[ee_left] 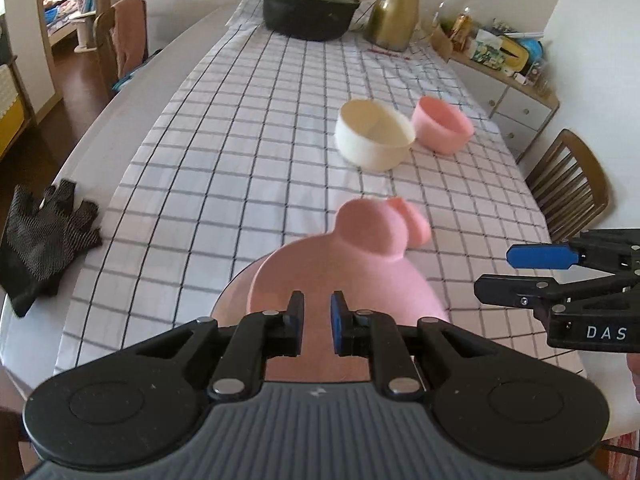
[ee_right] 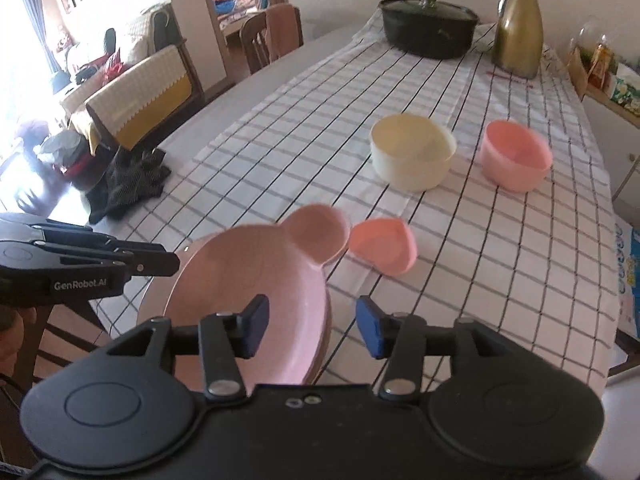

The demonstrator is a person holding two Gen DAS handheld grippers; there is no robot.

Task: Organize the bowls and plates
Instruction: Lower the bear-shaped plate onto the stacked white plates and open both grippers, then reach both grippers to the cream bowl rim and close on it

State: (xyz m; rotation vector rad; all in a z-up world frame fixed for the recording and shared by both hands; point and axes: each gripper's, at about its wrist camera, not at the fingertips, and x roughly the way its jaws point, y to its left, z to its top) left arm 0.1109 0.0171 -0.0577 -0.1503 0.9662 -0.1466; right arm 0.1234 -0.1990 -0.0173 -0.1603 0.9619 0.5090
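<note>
Found the pink eared plate [ee_left: 352, 276] at the near edge of the table [ee_left: 132, 92], stacked on a darker plate whose brownish rim [ee_right: 320, 356] showed beneath it. Saw open checked cloth [ee_left: 240, 140] stretching beyond, with bare tabletop to the left where a black glove [ee_left: 44, 232] lay close to the rim. Noted a wooden chair [ee_left: 568, 184] tucked at the right side and a low sideboard [ee_left: 516, 92] behind it, crowded with clutter.

Kept the left gripper [ee_left: 316, 300] above the plate, jaws parted by only a narrow gap, nothing pinched between them. Kept the right gripper [ee_right: 310, 312] over the plate's right rim, jaws spread wide, gripping nothing.

Spotted a small pink heart-shaped dish [ee_right: 384, 246] just beyond the plate's ear, apparently empty. Farther on, counted a cream bowl [ee_left: 374, 136] and a pink bowl [ee_left: 442, 124]: almost touching in the left wrist view, clearly apart in the right. Looked empty, both of them. At the far end, made out a black pot [ee_left: 310, 12] under a glass lid, contents hidden, and a gold jug [ee_left: 394, 12] beside it.
</note>
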